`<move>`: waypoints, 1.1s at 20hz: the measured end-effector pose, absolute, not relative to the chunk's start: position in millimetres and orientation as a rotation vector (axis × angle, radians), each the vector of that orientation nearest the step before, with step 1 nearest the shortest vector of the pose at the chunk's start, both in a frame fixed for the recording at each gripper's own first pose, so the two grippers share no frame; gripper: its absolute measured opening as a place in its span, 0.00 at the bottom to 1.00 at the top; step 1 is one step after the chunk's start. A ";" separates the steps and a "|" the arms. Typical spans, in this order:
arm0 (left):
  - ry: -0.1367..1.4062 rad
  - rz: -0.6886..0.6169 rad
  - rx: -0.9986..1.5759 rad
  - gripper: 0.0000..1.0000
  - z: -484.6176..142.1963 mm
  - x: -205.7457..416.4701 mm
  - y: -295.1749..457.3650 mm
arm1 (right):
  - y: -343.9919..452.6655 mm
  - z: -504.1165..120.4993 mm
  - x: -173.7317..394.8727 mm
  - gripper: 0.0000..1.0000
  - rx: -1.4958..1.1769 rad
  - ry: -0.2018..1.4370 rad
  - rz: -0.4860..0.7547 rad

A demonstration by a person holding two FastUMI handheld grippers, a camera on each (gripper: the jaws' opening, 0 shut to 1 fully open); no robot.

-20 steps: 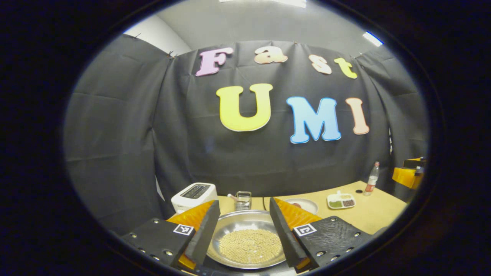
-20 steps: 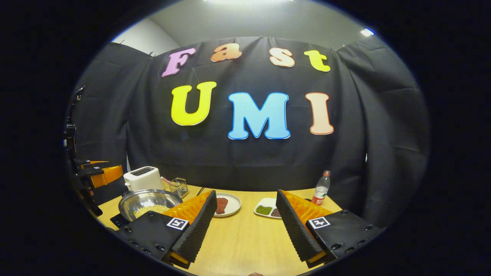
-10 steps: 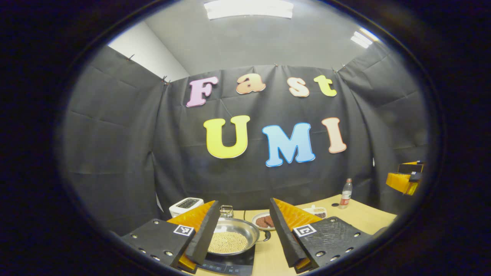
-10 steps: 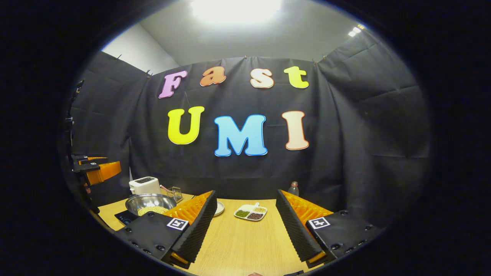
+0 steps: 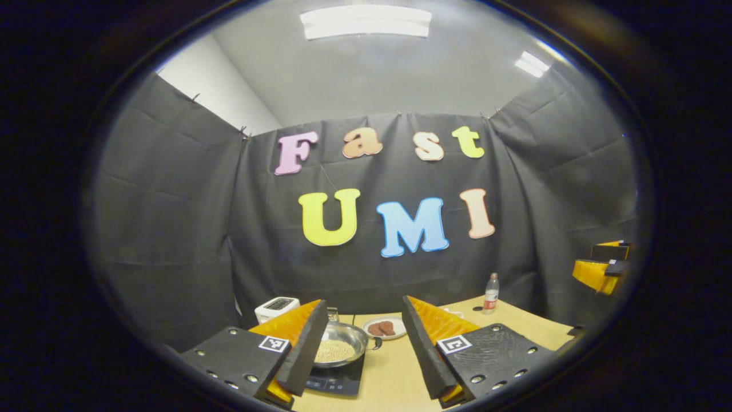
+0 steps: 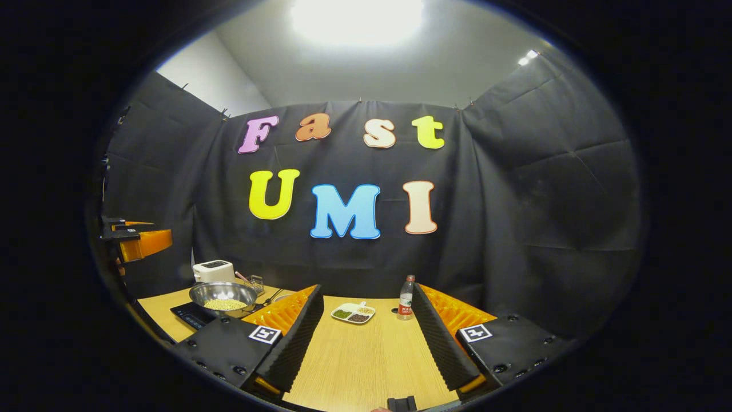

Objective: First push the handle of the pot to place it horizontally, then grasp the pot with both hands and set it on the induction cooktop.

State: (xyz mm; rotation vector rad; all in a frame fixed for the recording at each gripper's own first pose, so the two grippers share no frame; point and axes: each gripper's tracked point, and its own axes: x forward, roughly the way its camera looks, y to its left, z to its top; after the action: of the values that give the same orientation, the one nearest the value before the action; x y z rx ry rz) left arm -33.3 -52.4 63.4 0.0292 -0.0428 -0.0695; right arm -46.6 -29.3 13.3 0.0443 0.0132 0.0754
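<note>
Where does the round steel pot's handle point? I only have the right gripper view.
Observer: In the left gripper view, a short dark handle sticks out sideways from the round steel pot, toward a round white plate holding reddish-brown pieces.
Operator: Is the left gripper holding the pot?
Observer: No. The left gripper is open and grips nothing; the pot sits beyond its fingers on the flat black induction cooktop.

Booth interior. Walls: black cloth (image 5: 171, 229), creased, pinned along the top edge, hung on three sides. Behind the cloth at upper left: white wall (image 5: 217, 97). Ceiling (image 5: 372, 74): grey, with one long light panel (image 5: 366, 22) and a smaller one (image 5: 532, 64) to the right. Furniture: one counter (image 6: 366, 355), light wood grain.
</note>
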 end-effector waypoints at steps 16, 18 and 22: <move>-0.095 0.000 0.022 0.78 78.5 -88.9 2.0 | -38.4 45.4 -100.9 0.98 0.028 -0.050 -0.019; -0.101 0.000 0.027 0.75 80.5 -90.5 1.6 | -38.1 48.2 -101.0 0.98 0.030 -0.053 -0.022; -0.107 0.009 0.027 0.75 83.5 -94.8 4.8 | -35.7 50.7 -101.3 0.97 0.023 -0.053 -0.023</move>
State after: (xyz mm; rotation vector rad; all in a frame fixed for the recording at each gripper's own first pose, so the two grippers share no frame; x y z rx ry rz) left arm -94.8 4.8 83.5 0.0274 -0.1066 0.0087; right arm -101.3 -35.7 50.7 0.0232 -0.0535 -0.0229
